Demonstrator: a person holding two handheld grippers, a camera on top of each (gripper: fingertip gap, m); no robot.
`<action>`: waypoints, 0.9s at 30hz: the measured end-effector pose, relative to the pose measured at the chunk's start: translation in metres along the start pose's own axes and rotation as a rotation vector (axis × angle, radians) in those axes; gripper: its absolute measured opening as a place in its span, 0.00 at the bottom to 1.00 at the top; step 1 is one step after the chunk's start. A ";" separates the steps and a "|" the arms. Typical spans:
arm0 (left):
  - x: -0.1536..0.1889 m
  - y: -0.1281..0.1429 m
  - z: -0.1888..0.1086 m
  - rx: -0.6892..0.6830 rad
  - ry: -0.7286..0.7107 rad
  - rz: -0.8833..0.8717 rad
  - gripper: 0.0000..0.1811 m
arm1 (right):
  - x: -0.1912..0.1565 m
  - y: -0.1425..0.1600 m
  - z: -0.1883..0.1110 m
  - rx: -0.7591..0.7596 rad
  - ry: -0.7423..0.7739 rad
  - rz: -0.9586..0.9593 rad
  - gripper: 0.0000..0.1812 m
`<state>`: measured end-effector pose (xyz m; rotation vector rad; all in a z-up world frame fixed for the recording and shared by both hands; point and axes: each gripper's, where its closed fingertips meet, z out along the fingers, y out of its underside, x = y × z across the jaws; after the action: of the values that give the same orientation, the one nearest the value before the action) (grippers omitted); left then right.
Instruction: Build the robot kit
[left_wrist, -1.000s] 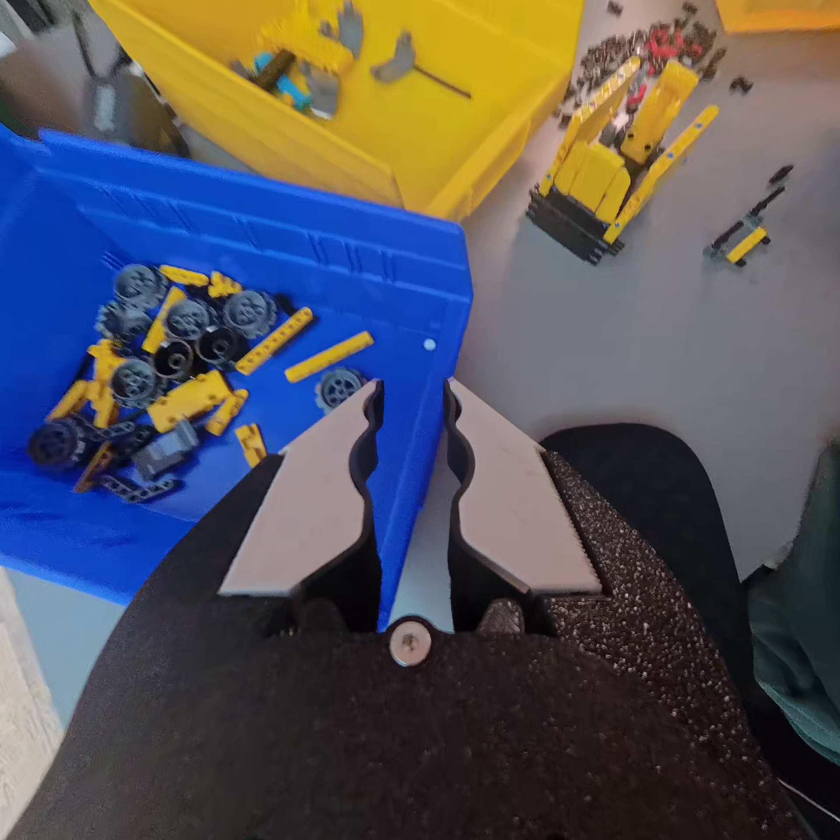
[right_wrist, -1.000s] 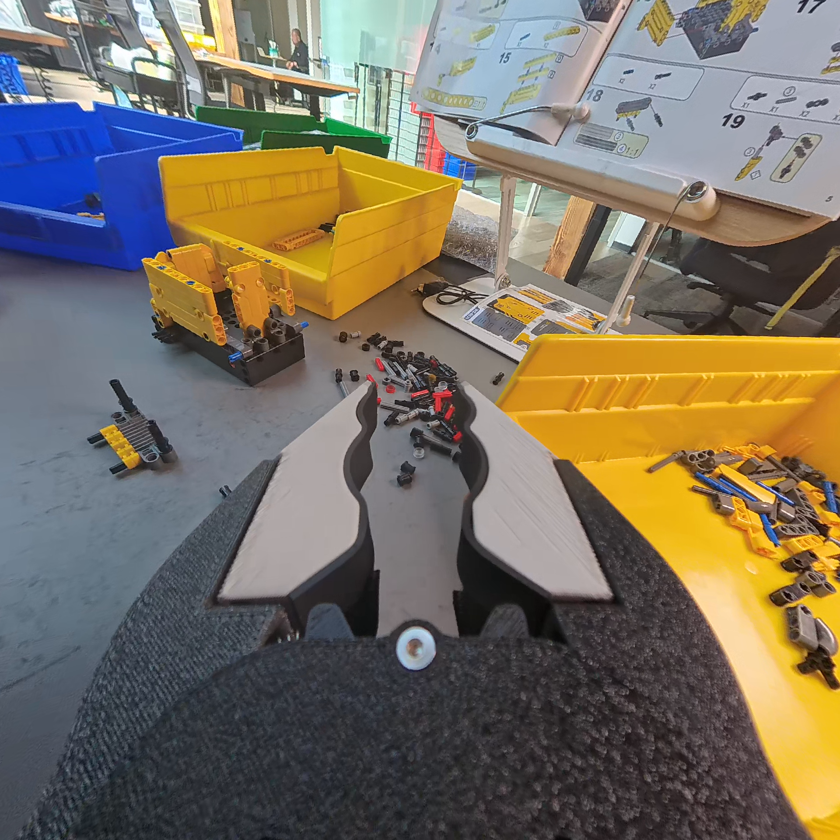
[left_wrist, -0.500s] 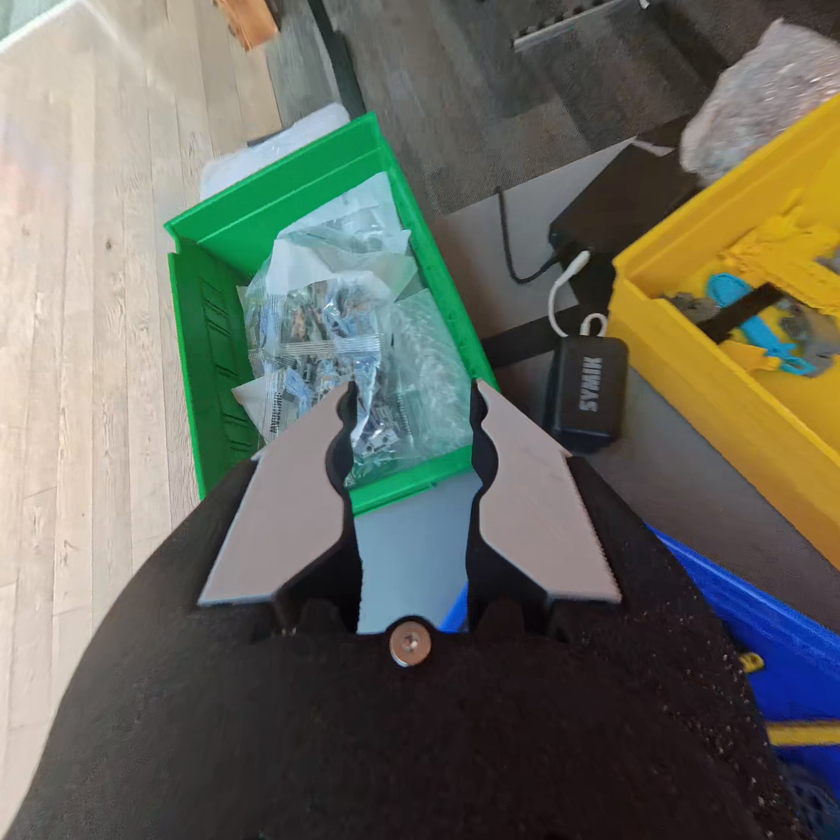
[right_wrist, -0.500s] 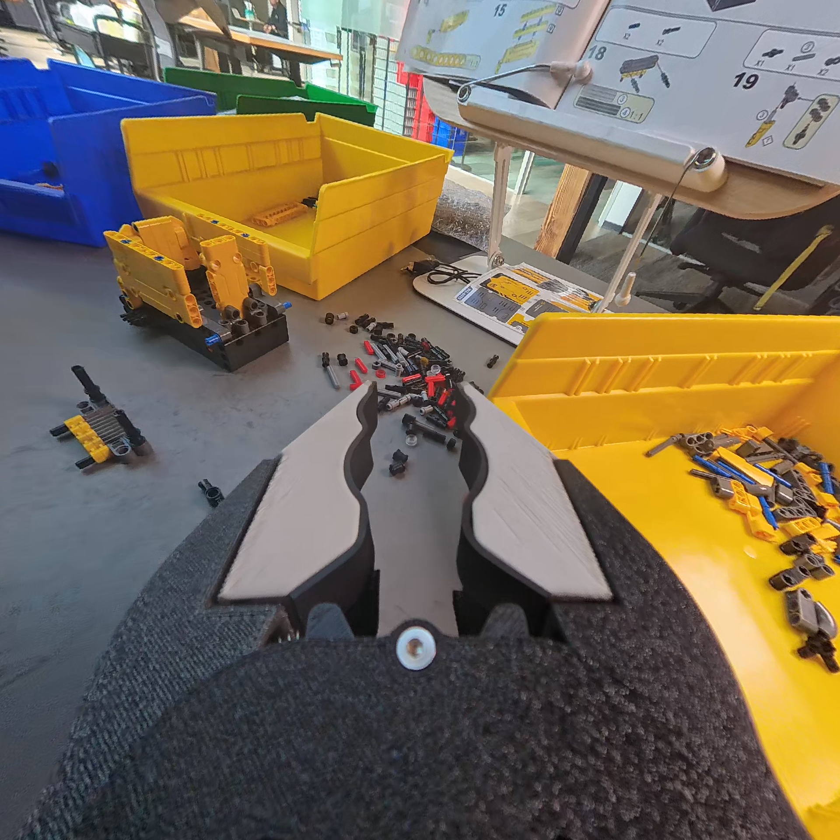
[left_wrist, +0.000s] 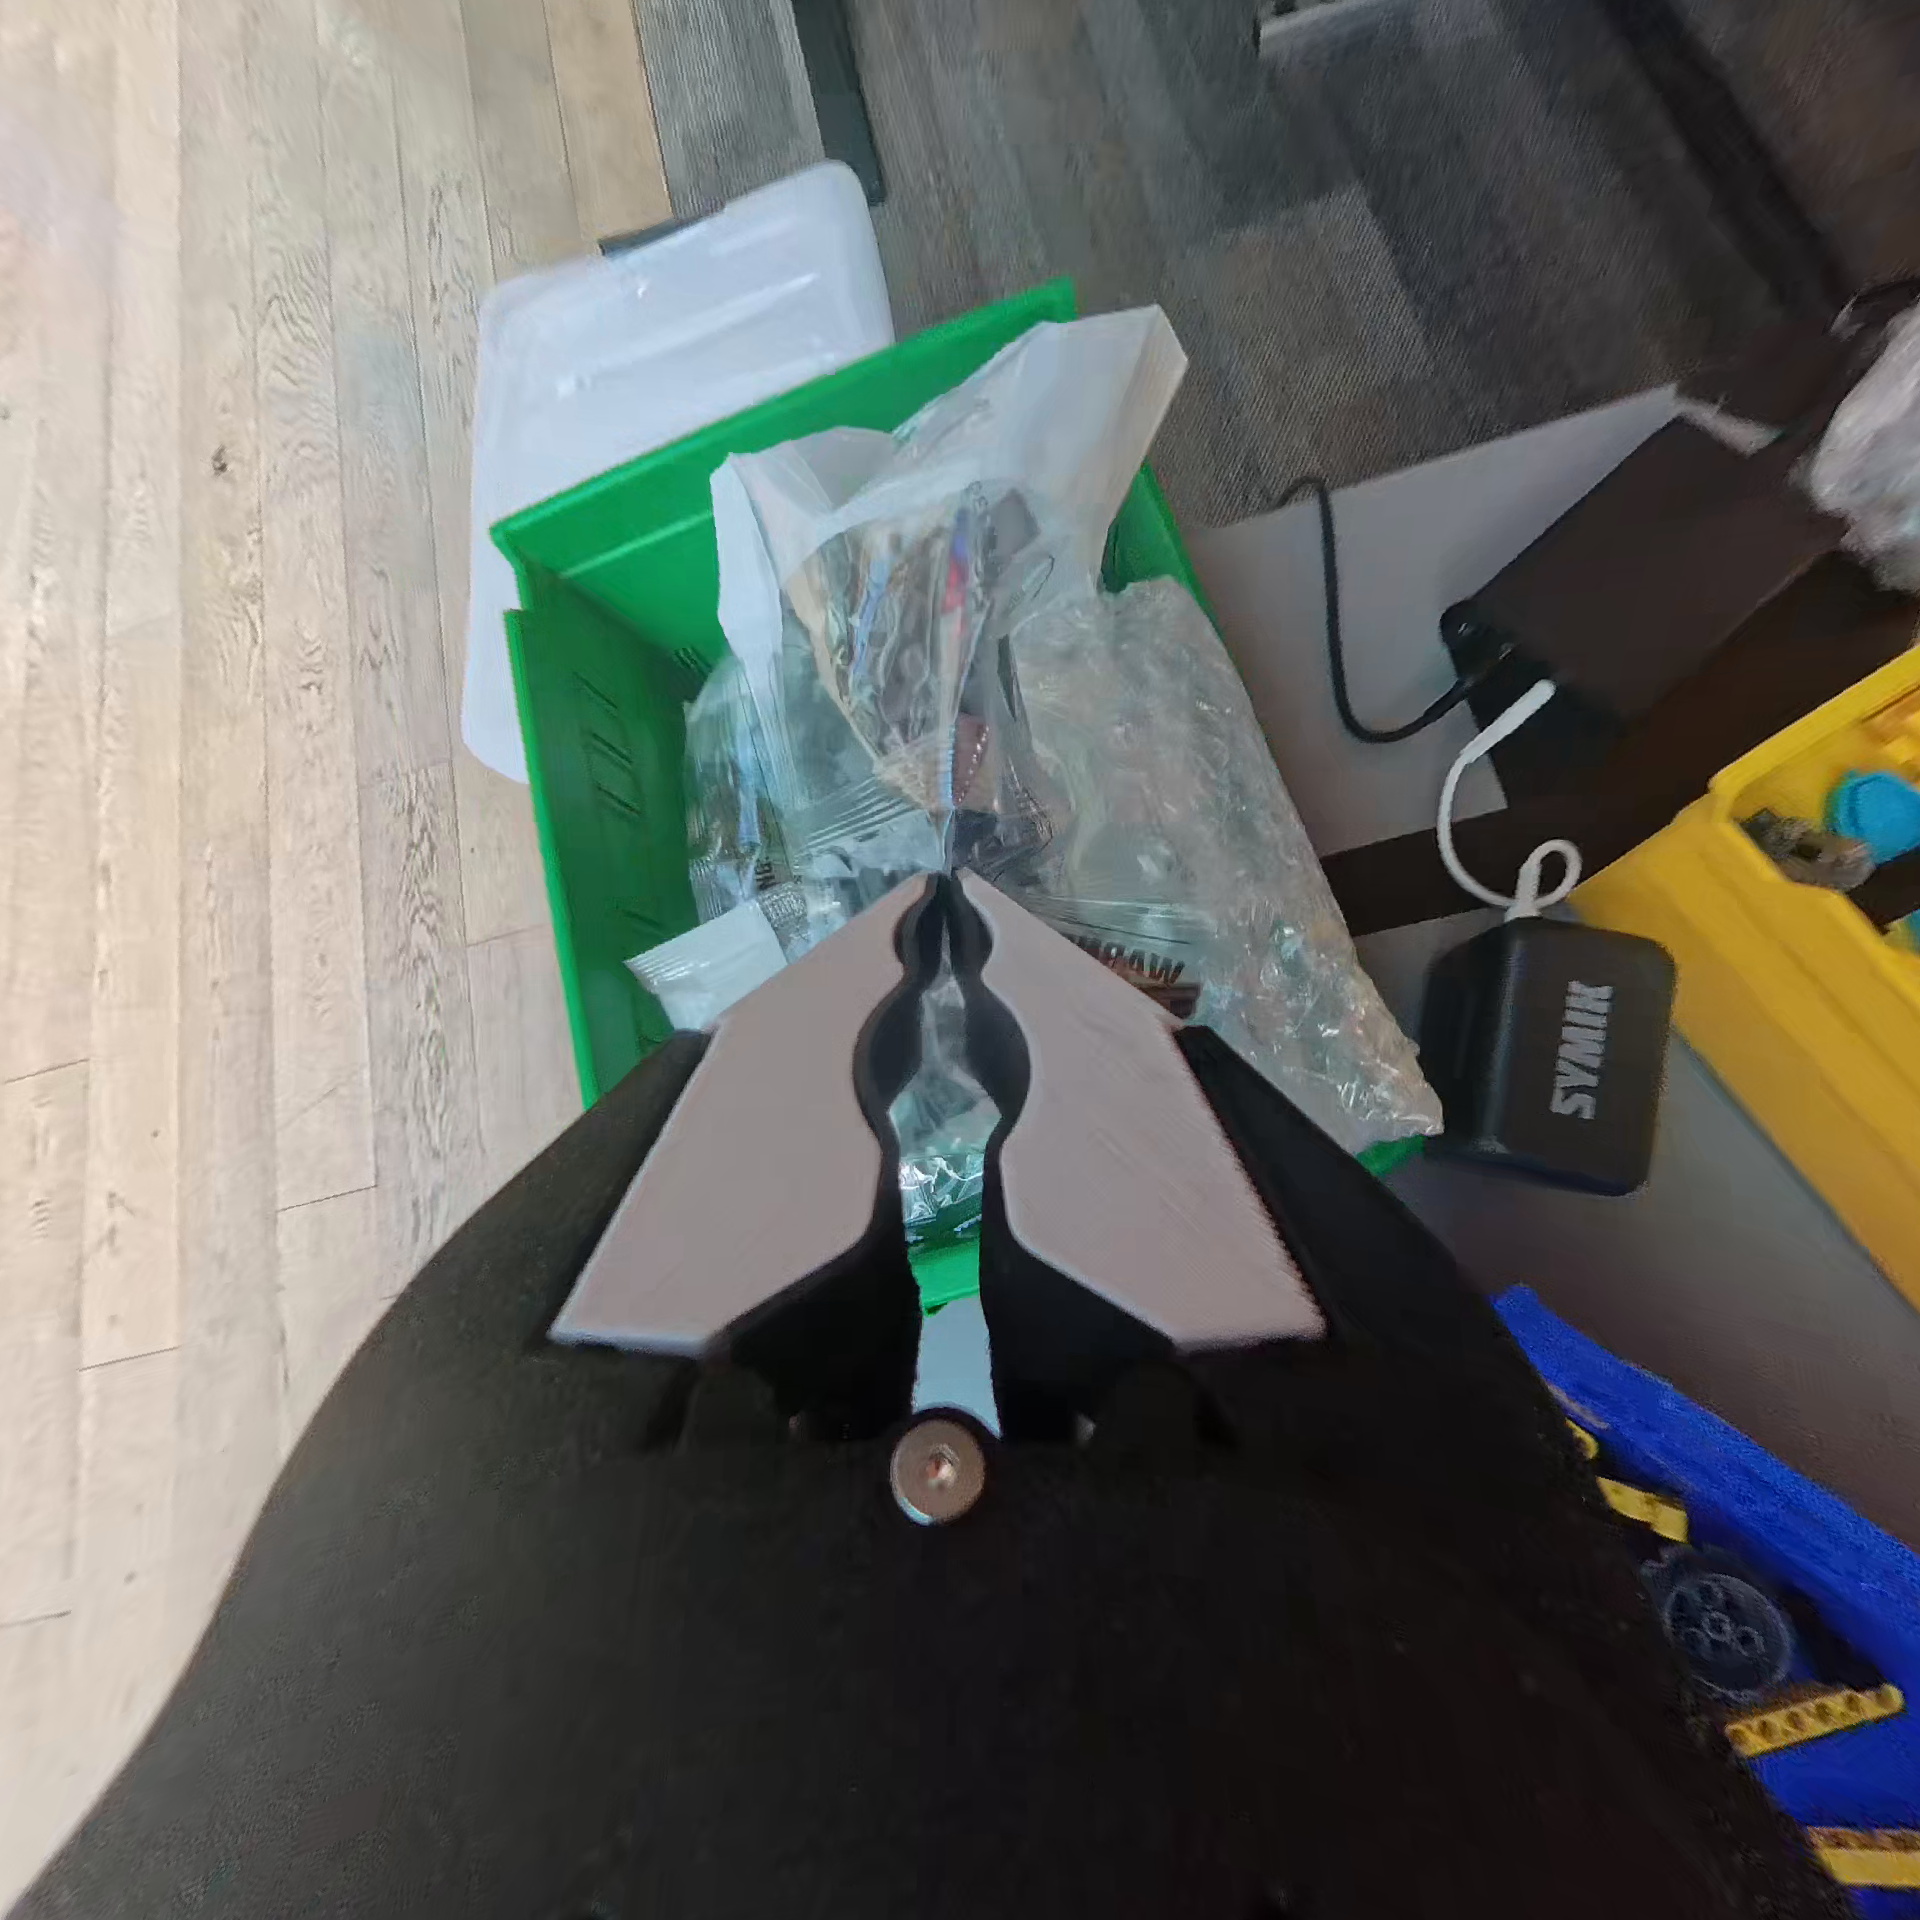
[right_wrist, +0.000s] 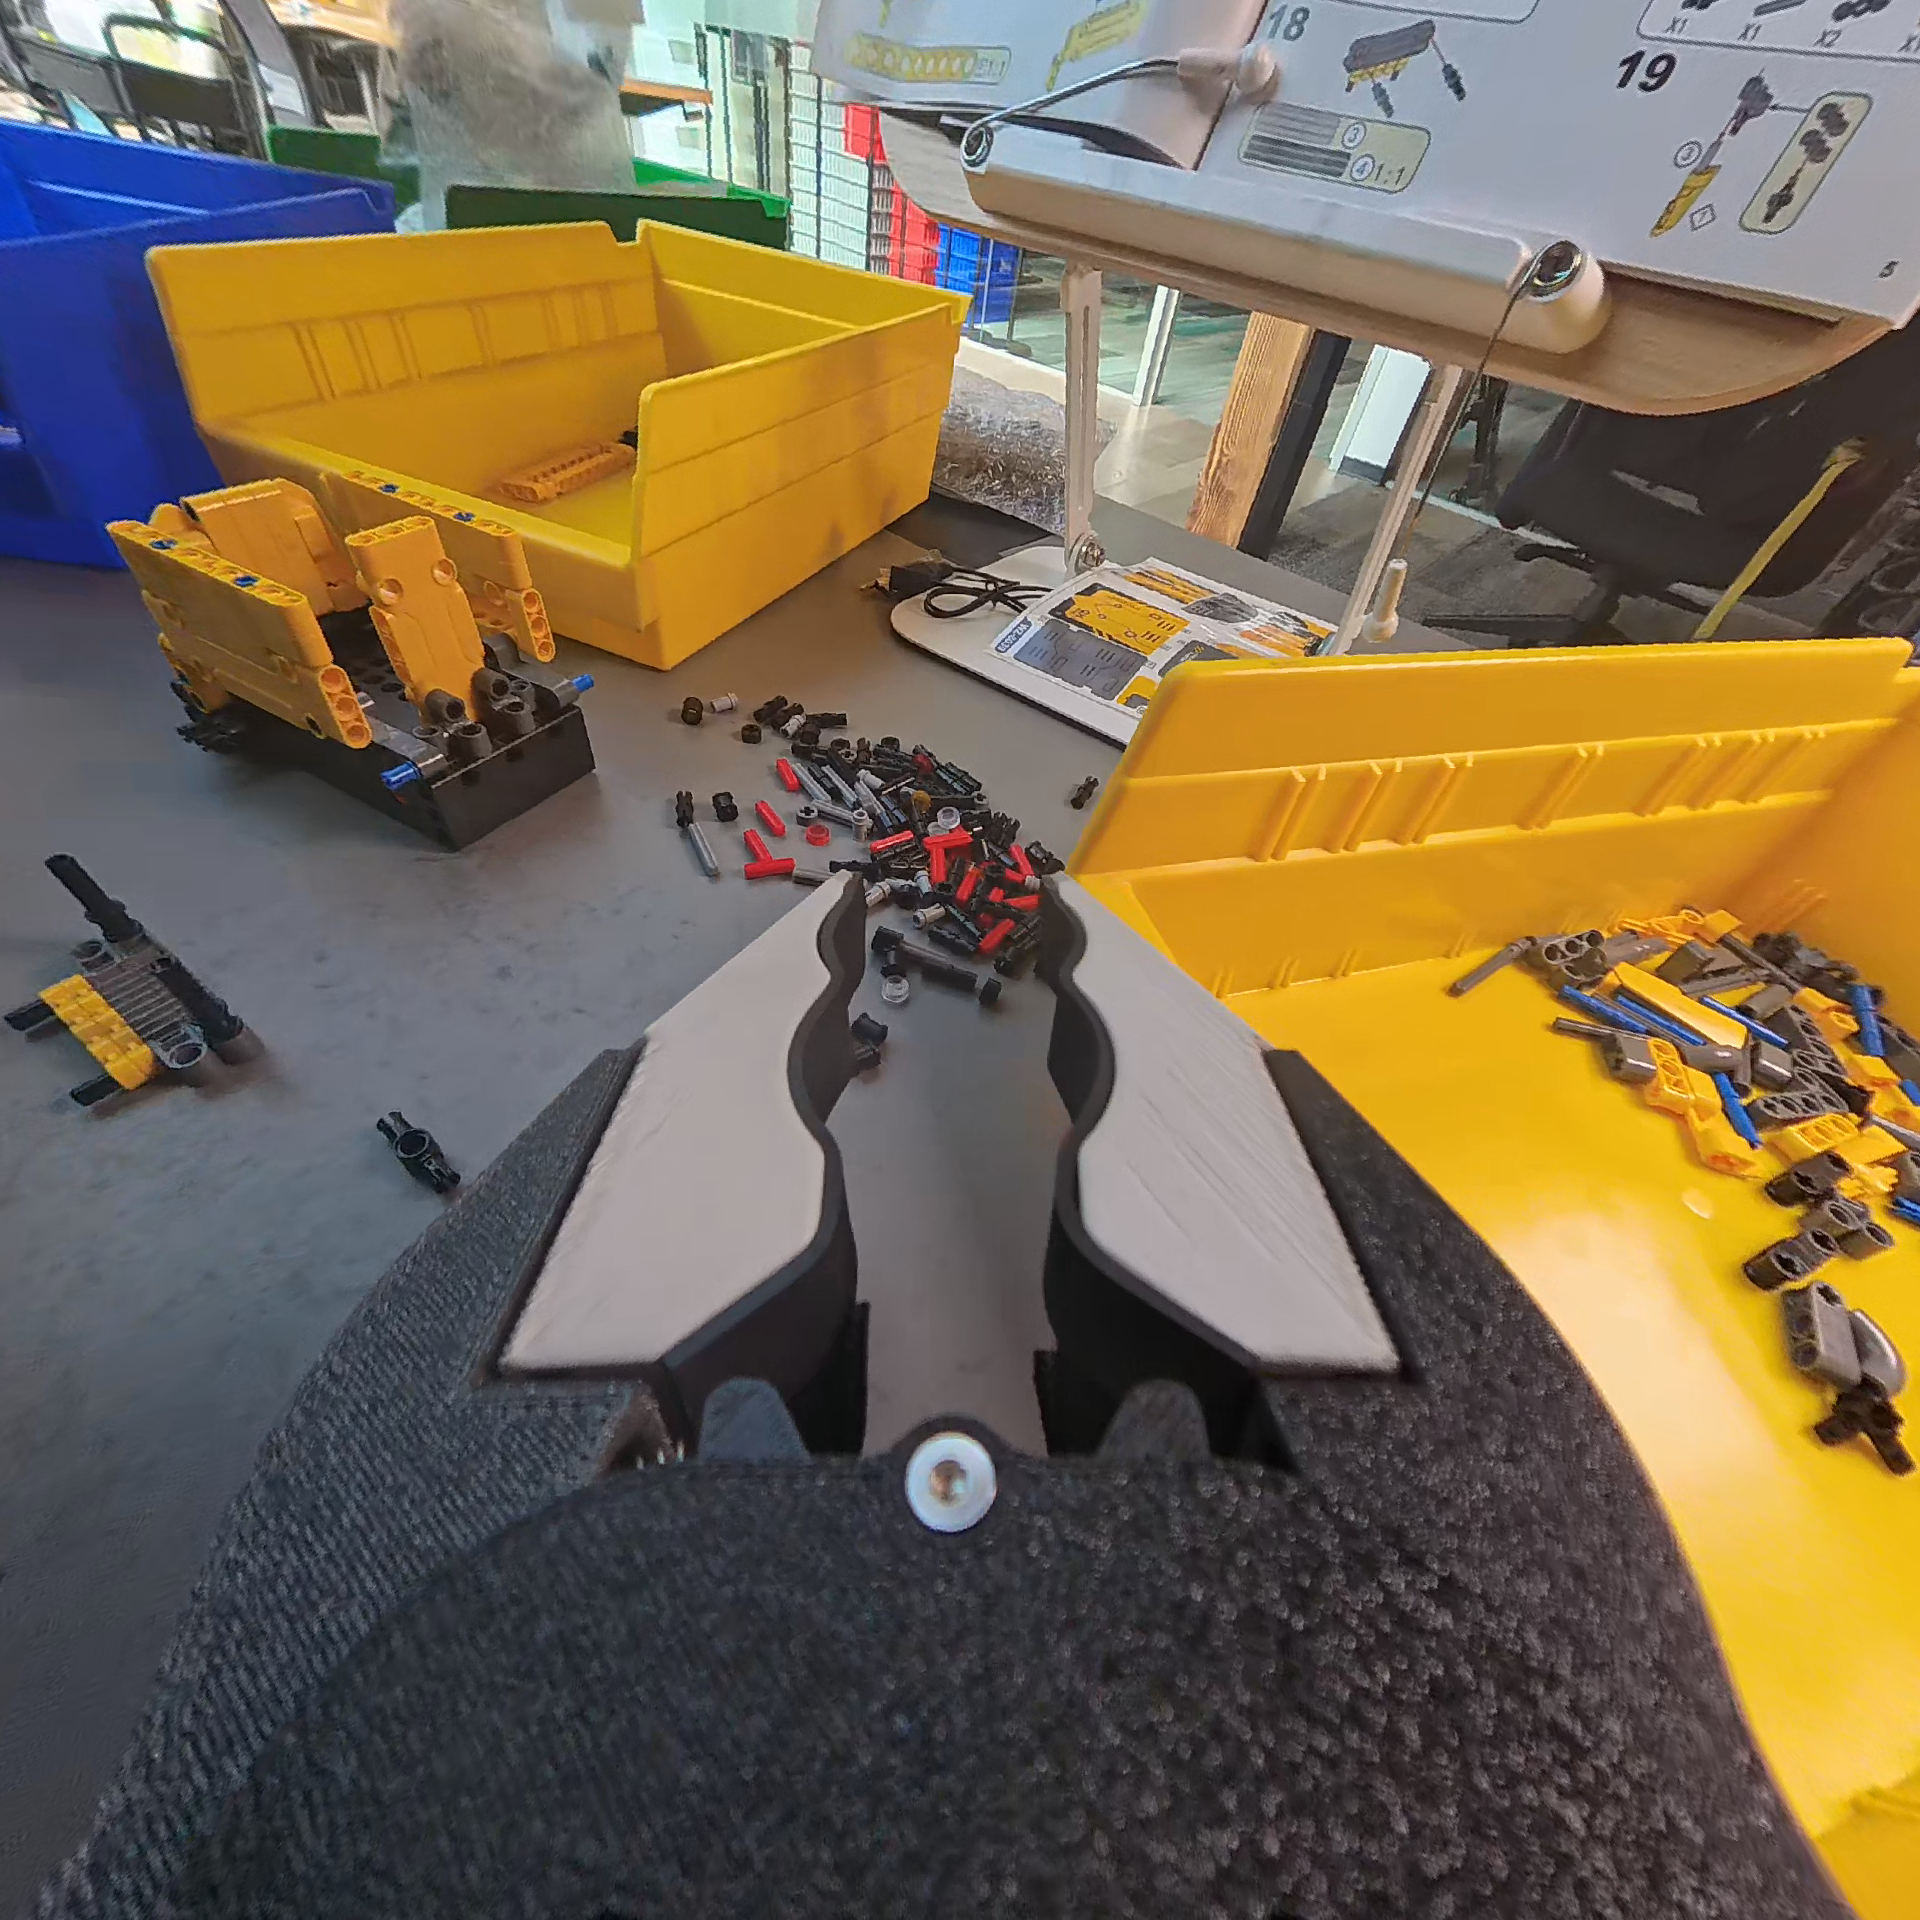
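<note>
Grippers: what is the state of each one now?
Left gripper: shut on clear plastic bag over green bin.
Right gripper: open, empty.

An office-like workroom set up for toy-brick assembly: a grey table (right_wrist: 312, 987) carries yellow parts bins (right_wrist: 582, 416), a half-built yellow model (right_wrist: 343, 644) and loose pins (right_wrist: 914, 842), with an instruction booklet on a stand (right_wrist: 1455, 156) and desks far behind.
</note>
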<state>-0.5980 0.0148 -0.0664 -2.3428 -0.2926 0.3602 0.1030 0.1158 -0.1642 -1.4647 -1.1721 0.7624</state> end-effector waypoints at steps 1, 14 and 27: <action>-0.004 -0.008 -0.015 0.042 0.011 -0.029 0.00 | -0.001 0.000 0.001 -0.001 -0.003 -0.004 0.18; -0.028 0.014 -0.046 0.024 -0.179 0.087 0.00 | -0.006 -0.002 0.002 0.000 -0.011 -0.016 0.18; -0.073 0.025 -0.017 -0.353 -0.717 0.844 0.00 | -0.002 -0.001 0.001 -0.002 0.004 -0.009 0.18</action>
<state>-0.6577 -0.0366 -0.0594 -2.4863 0.3637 1.6756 0.1012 0.1147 -0.1640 -1.4613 -1.1759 0.7525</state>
